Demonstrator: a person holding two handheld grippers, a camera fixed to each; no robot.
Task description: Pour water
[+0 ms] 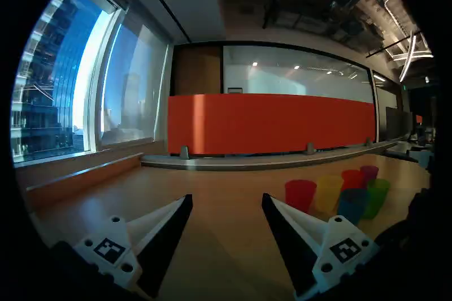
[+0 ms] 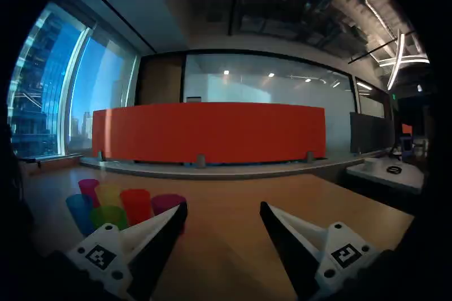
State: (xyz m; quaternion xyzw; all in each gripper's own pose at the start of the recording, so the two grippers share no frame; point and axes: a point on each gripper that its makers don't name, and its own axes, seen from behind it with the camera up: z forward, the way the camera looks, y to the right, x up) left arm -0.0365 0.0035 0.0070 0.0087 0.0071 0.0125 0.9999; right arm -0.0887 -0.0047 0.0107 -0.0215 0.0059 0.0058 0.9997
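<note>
Wooden table under my two claws: left claw and right claw both spread wide and gripping nothing, the cluster of coloured cups standing ahead and to the right of my left claw, ahead and to the left of my right claw.

Wooden worktop, bare brown surface, six coloured plastic cups standing upright on it in one tight cluster, red, yellow, blue, green, purple.

Orange partition, tan table, red cup, yellow cup, blue cup, green cup
</note>
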